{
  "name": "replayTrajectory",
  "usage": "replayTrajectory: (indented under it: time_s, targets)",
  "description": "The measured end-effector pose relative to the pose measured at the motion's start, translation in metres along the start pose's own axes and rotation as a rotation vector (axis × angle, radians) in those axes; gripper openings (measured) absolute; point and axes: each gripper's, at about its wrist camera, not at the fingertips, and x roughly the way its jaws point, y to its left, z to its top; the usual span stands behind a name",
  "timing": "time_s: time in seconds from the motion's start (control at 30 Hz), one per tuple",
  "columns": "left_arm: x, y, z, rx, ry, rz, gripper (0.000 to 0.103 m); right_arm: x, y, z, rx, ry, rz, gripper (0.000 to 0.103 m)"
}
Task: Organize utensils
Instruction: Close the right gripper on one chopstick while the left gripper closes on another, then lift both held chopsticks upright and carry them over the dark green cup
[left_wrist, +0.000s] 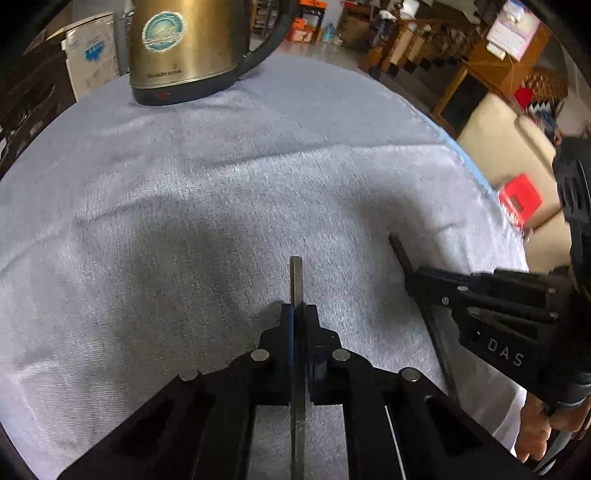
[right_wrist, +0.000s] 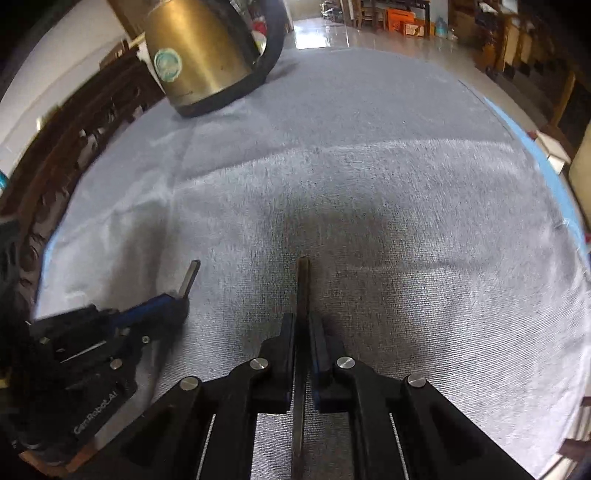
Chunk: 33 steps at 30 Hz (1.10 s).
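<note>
My left gripper (left_wrist: 298, 312) is shut on a flat metal utensil handle (left_wrist: 296, 280) that sticks out forward past the fingertips, above the grey cloth. My right gripper (right_wrist: 303, 321) is shut on another dark flat utensil handle (right_wrist: 303, 284), also pointing forward. In the left wrist view the right gripper (left_wrist: 413, 275) shows at the right, with its utensil end (left_wrist: 397, 245) sticking out. In the right wrist view the left gripper (right_wrist: 177, 301) shows at the lower left, with its utensil end (right_wrist: 190, 275). The working ends of both utensils are hidden.
A brass-coloured electric kettle (left_wrist: 184, 48) with a black handle stands at the far left of the table (left_wrist: 221, 166), which is covered by a grey cloth; it also shows in the right wrist view (right_wrist: 207, 55). Wooden furniture and a red box (left_wrist: 519, 197) lie beyond the table's right edge.
</note>
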Motion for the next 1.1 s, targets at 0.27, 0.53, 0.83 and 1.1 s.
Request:
replayTrajectory:
  time_s: [0.27, 0.53, 0.83, 1.1]
  targets:
    - [-0.024, 0.017, -0.007, -0.045, -0.014, 0.013, 0.005, -0.009, -0.006, -0.006, 0.042, -0.022, 0.065, 0.007]
    - [-0.087, 0.03, -0.019, -0.065, -0.174, 0.043, 0.005, -0.071, -0.012, -0.031, 0.023, -0.204, 0.124, 0.007]
    - [-0.189, 0.042, -0.06, -0.118, -0.409, 0.083, 0.005, -0.162, -0.026, -0.08, 0.097, -0.458, 0.154, 0.007]
    - [-0.264, 0.038, -0.121, -0.186, -0.601, 0.139, 0.005, -0.241, -0.005, -0.145, 0.108, -0.674, 0.117, 0.007]
